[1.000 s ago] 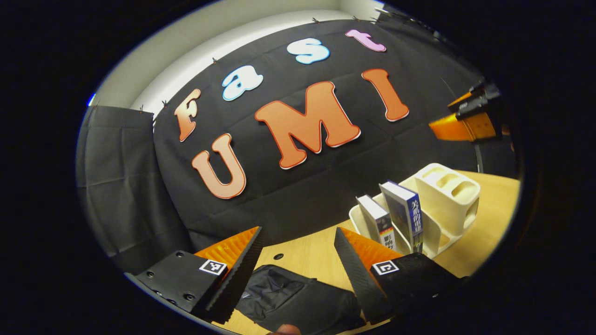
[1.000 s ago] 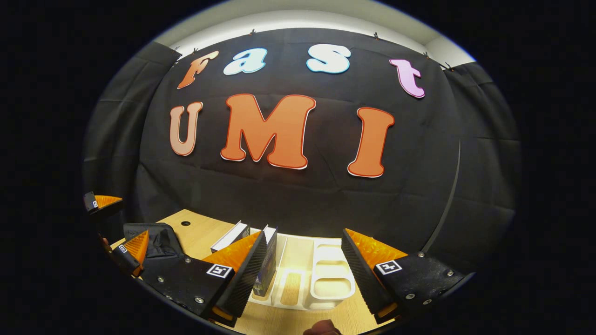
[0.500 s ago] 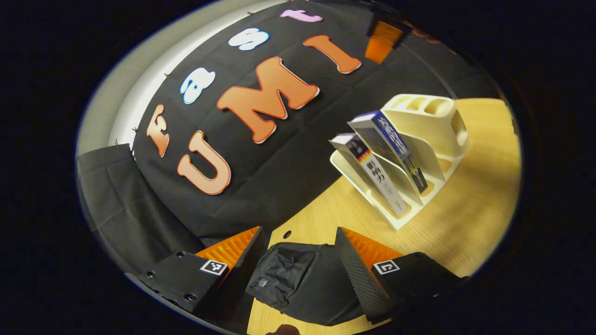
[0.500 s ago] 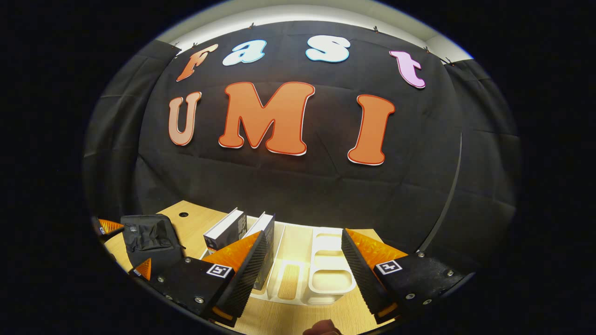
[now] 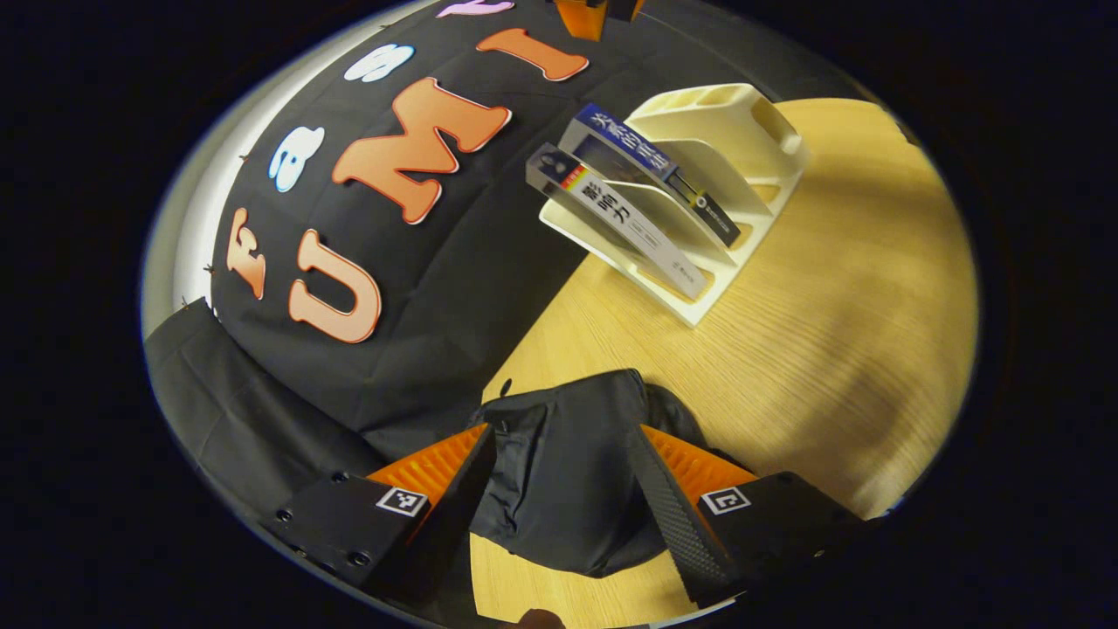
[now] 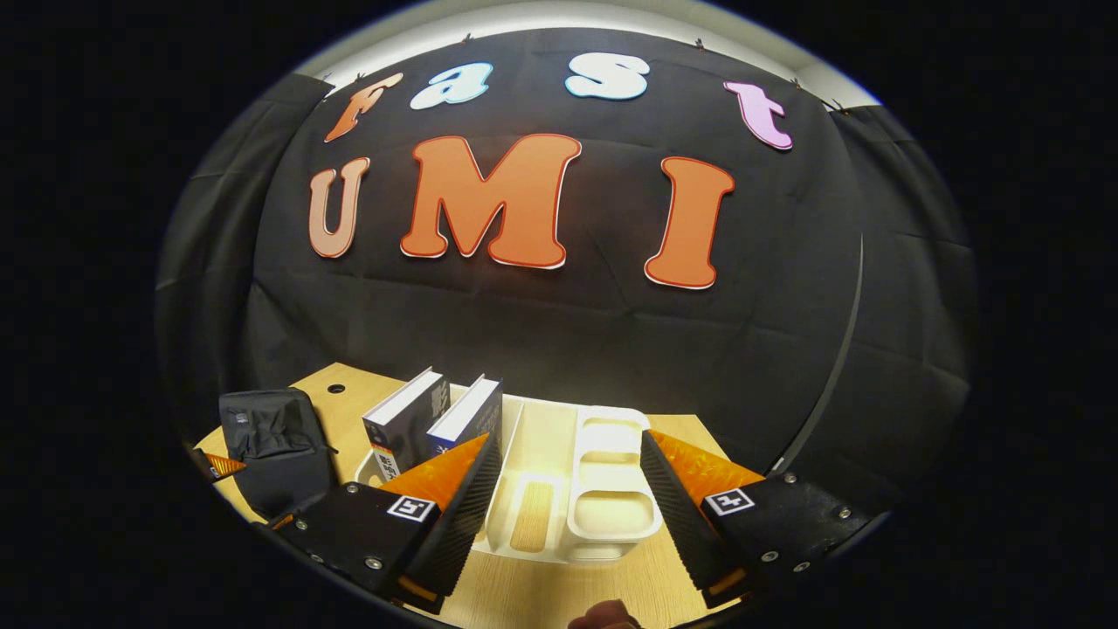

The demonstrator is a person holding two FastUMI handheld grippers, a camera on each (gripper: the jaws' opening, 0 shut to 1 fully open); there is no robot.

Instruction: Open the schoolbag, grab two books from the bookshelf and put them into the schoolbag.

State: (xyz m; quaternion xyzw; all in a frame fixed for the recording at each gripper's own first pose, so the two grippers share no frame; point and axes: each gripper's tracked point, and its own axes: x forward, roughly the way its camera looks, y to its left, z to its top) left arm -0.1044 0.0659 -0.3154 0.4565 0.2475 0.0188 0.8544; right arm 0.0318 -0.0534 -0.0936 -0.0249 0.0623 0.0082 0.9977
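The black schoolbag (image 5: 568, 489) lies slumped on the wooden table (image 5: 830, 332), zipped as far as I can see. My left gripper (image 5: 562, 437) hovers over it, open, with the bag showing between its fingers. The cream bookshelf (image 5: 725, 148) stands farther along the table with two books leaning in its slots: a white-spined book (image 5: 633, 223) and a blue-spined book (image 5: 638, 153). My right gripper (image 6: 568, 489) is open in front of the bookshelf (image 6: 603, 498), the two books (image 6: 406, 424) just left of its left finger. The schoolbag (image 6: 271, 432) lies at the far left.
The bookshelf has an empty pen-holder section (image 6: 611, 437) on its right side. A small round hole (image 5: 506, 384) sits in the tabletop near the bag. Black cloth walls close in behind the table. Bare wood lies between bag and shelf.
The left gripper has tipped down and moved closer to the schoolbag, which now sits higher between its fingers. The right gripper has edged nearer the bookshelf; both stay open.
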